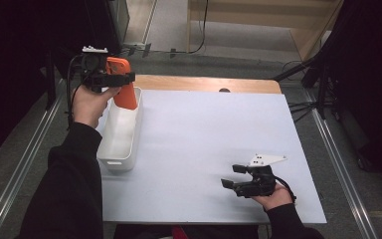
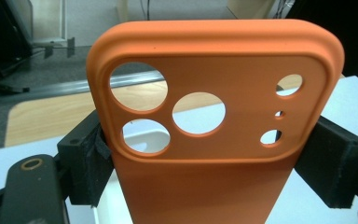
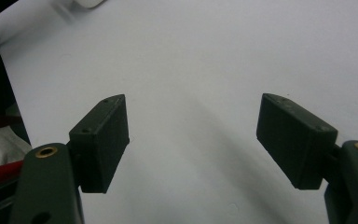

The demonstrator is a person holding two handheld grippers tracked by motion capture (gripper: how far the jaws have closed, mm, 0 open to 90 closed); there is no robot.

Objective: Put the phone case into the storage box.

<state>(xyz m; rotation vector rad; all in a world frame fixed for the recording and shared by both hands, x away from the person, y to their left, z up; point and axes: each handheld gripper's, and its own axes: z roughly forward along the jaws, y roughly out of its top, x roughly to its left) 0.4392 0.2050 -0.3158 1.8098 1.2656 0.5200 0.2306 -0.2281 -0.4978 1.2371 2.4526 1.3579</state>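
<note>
Above the far end of the white bin point(image 1: 121, 130), at the left edge of the table point(image 1: 204, 149), your left gripper point(image 1: 122, 78) is clamped on an orange phone case point(image 1: 122, 82). You hold the case upright and lifted, its lower end hanging just over the bin's far end, while your left hand point(image 1: 90, 102) grips the tool from below and behind. From the left gripper view, the phone case point(image 2: 214, 140) stands between the two black jaws, which press on its long side edges below the camera cut-outs; the three large round openings and three smaller holes sit above the grip line, and the case's upper end rises well past the pads. Through the cut-outs you can see the bin's white rim and the table's wooden far edge behind.

Your right gripper point(image 1: 233, 176) rests low over the near right part of the table, well apart from the case and the bin, with your right hand point(image 1: 273, 195) behind it. Its jaws stand wide apart with nothing between them; the right gripper view looks along both black pads point(image 3: 105, 140) at bare white table surface point(image 3: 196, 70). A corner of the white bin shows blurred at the top left of that view.
</note>
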